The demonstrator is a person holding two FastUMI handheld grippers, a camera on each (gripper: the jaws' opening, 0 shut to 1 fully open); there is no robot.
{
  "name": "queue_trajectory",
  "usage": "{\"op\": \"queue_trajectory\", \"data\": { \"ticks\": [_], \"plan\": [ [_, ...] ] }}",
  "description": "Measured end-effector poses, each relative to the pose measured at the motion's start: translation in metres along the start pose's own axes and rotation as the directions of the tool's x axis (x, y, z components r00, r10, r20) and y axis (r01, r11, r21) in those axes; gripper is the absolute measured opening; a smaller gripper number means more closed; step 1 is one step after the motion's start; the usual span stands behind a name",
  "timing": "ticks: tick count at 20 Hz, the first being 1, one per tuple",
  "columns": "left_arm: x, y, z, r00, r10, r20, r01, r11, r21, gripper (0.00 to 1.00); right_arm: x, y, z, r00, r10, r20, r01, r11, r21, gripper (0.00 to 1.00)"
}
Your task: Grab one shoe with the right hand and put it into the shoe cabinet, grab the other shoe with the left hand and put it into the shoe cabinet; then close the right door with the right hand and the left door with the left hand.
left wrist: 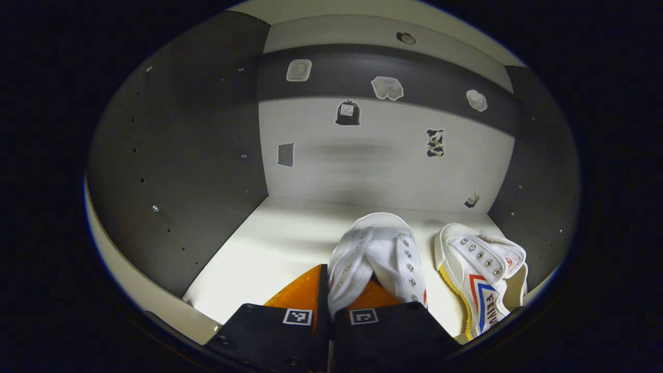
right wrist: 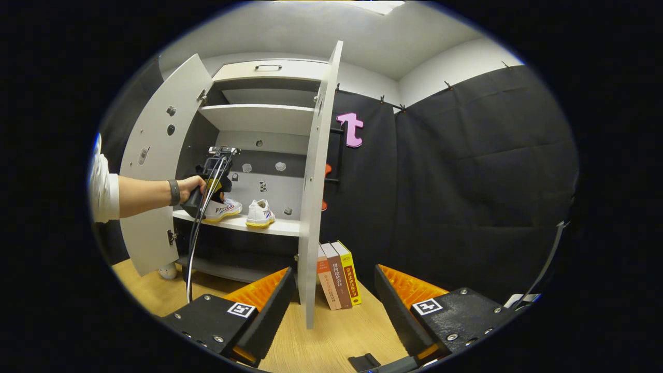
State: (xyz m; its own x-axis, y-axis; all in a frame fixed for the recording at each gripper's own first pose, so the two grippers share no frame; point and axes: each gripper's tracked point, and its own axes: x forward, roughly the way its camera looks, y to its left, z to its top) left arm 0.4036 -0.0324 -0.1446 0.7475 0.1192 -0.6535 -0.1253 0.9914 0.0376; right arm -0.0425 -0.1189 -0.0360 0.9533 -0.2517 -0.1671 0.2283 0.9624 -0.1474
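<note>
Between its fingers, the left gripper (left wrist: pixel 330 290) clamped one white shoe (left wrist: pixel 377 259) on the cabinet shelf (left wrist: pixel 269 243), just beside the other shoe (left wrist: pixel 484 269). Outside, the right gripper (right wrist: pixel 334 295) stood wide apart around the right door (right wrist: pixel 316 207) edge, near some books (right wrist: pixel 339 280).

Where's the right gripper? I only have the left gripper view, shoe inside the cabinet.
Observer: The right gripper is open, outside the cabinet, its fingers either side of the right door edge.
Operator: Doors shut yet?
Observer: No. The left door and the right one both stand wide open.
Operator: Is my shoe down?
Observer: Looks so. The gripped shoe sits at the front edge of the shelf.
</note>
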Motion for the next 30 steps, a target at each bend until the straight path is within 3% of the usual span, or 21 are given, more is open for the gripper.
{"op": "queue_trajectory", "data": {
  "ticks": [2,6,10,12,13,15,18,23,30],
  "plan": [
    [-0.001,-0.005,0.002,1.000,-0.020,0.003,0.020,1.000,-0.023,0.17,0.000,-0.001,-0.004,1.000,-0.003,-0.010,0.003,1.000,0.012,0.94],
    [-0.001,0.002,0.000,1.000,0.024,-0.002,-0.024,0.999,-0.021,0.27,0.000,0.000,-0.004,1.000,0.000,-0.008,0.000,1.000,0.030,0.94],
    [-0.013,0.012,0.002,0.999,0.037,0.007,-0.037,0.999,0.002,0.64,-0.002,0.000,-0.006,1.000,0.003,-0.004,-0.003,1.000,0.031,0.94],
    [-0.023,0.019,0.001,0.999,0.048,0.022,-0.048,0.999,0.018,0.75,-0.002,0.001,-0.007,1.000,0.011,-0.005,-0.011,0.999,0.045,0.94],
    [-0.030,0.024,0.003,0.997,0.061,0.046,-0.062,0.998,0.023,0.90,-0.001,0.002,-0.007,1.000,0.015,-0.003,-0.015,0.999,0.051,0.94],
    [-0.046,0.021,0.003,0.997,0.040,0.068,-0.041,0.999,0.023,0.99,-0.001,0.005,-0.006,1.000,0.026,0.001,-0.026,0.998,0.060,0.94],
    [-0.078,0.016,0.010,0.992,0.000,0.129,-0.006,0.999,0.045,1.00,-0.001,0.009,-0.002,0.999,0.044,0.013,-0.045,0.997,0.067,0.94],
    [-0.156,0.009,0.027,0.957,-0.095,0.274,0.088,0.995,0.037,0.99,-0.002,0.021,0.005,0.996,0.083,0.032,-0.085,0.993,0.087,0.94],
    [-0.249,0.030,0.003,0.910,-0.125,0.395,0.121,0.992,0.035,0.98,-0.003,0.034,0.022,0.987,0.148,0.064,-0.154,0.984,0.087,0.94]
  ]
}}
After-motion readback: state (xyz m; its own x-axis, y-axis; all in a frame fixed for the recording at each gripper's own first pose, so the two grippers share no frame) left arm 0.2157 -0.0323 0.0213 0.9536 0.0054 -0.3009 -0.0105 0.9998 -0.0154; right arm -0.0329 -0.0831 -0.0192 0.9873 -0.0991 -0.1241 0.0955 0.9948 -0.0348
